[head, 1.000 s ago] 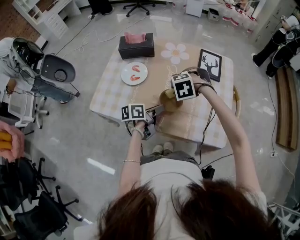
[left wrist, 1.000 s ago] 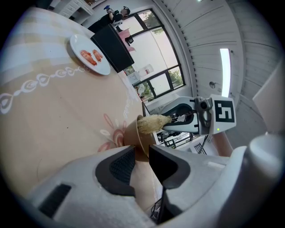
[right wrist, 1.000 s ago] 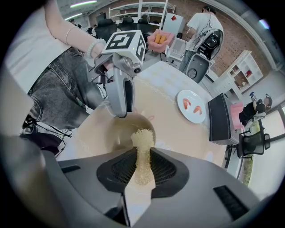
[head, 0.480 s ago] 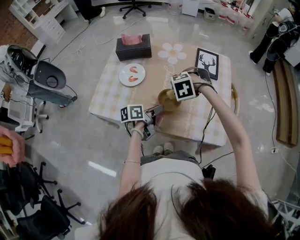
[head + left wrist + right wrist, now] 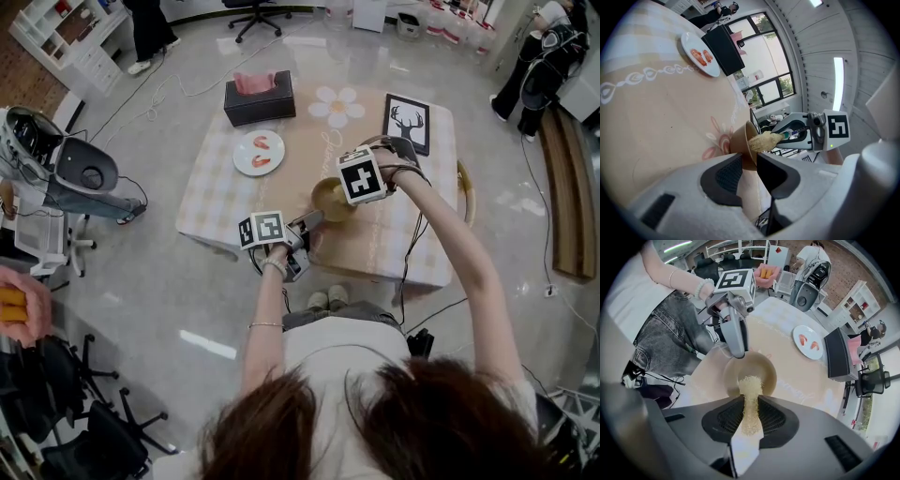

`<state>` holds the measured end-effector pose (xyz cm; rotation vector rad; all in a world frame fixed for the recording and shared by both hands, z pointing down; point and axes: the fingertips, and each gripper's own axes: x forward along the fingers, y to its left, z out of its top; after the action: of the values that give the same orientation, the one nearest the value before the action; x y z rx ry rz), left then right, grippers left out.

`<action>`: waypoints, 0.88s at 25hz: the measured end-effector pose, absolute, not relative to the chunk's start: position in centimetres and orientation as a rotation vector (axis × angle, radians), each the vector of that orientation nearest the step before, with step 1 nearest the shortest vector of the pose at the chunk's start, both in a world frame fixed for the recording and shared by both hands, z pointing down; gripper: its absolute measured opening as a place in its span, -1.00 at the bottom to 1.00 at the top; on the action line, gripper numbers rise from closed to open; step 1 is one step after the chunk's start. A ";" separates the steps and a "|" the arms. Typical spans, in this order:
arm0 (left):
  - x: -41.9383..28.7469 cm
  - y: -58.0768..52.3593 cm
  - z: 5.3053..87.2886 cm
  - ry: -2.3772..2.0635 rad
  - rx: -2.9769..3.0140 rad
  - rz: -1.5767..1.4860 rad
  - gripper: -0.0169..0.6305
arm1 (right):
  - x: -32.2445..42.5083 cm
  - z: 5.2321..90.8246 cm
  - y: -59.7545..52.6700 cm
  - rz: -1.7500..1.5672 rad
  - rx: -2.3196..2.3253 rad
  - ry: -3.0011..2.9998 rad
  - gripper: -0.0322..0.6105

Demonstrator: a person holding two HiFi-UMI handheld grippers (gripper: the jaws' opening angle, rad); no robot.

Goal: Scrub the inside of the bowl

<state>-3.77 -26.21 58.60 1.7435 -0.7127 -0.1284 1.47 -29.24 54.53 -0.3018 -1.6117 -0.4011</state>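
A tan bowl stands near the front edge of the table. My left gripper reaches in from the front and is shut on the bowl's near rim; in the left gripper view the rim sits pinched between the jaws of the left gripper. My right gripper hangs over the bowl, shut on a pale fibrous scrubber. The scrubber's tip rests inside the bowl in the right gripper view, ahead of the right gripper. The left gripper view also shows the scrubber poking into the bowl.
A white plate with pieces of pink food lies left of the bowl. Behind it are a black tissue box, a flower-shaped mat and a framed deer picture. Office chairs and equipment stand on the floor to the left.
The head view has drifted slightly, shifting the table a little left. Both grippers keep the same hold and the same place at the bowl.
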 end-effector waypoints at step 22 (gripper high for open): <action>-3.8 -26.2 58.6 -0.689 1.725 -0.163 -0.65 | 1.9 55.2 -27.0 -0.274 -0.363 -1.490 -0.64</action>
<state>-3.79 -26.23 58.64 1.7251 -0.6894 -0.1627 1.93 -26.99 55.24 -0.3625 -1.4900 -0.2735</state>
